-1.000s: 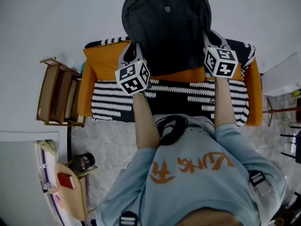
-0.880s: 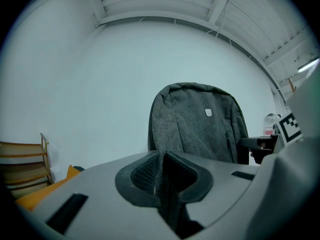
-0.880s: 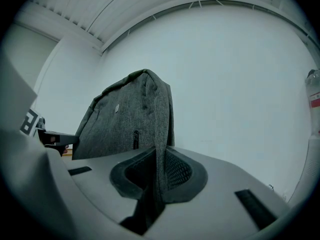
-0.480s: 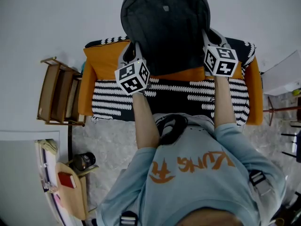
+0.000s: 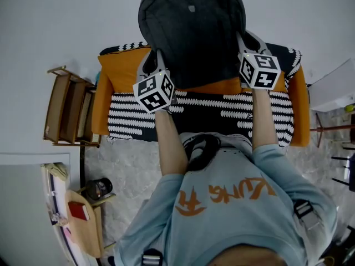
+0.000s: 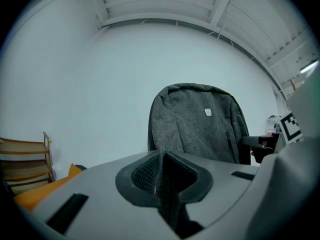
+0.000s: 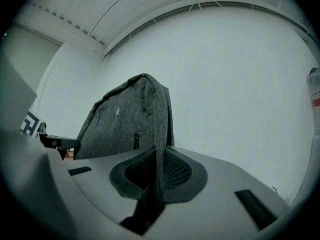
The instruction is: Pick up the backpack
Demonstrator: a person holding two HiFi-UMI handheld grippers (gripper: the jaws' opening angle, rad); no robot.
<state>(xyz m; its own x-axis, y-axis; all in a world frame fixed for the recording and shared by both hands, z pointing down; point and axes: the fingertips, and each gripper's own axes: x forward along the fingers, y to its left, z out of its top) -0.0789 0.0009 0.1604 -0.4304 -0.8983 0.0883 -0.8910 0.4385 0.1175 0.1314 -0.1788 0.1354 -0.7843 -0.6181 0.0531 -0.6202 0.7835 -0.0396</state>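
Observation:
A dark grey backpack (image 5: 191, 32) hangs in the air above the sofa, its front with a small logo patch turned toward me. My left gripper (image 5: 153, 60) grips it at its lower left side. In the left gripper view the left gripper (image 6: 162, 156) is shut on a thin dark band of the backpack (image 6: 197, 121). My right gripper (image 5: 244, 41) grips the bag's right side. The right gripper view shows this gripper (image 7: 159, 154) shut on the grey fabric edge of the backpack (image 7: 127, 119). Both point level toward the white wall.
Under the bag stands a sofa with orange cushions (image 5: 119, 73) and a black-and-white patterned cover (image 5: 222, 112). A wooden rack (image 5: 66, 107) stands to its left. A small table with a dark cup (image 5: 97, 190) is at the lower left, and white furniture (image 5: 333, 87) at the right.
The backpack hangs a touch further toward the picture's upper left. Both grippers keep their hold and their place.

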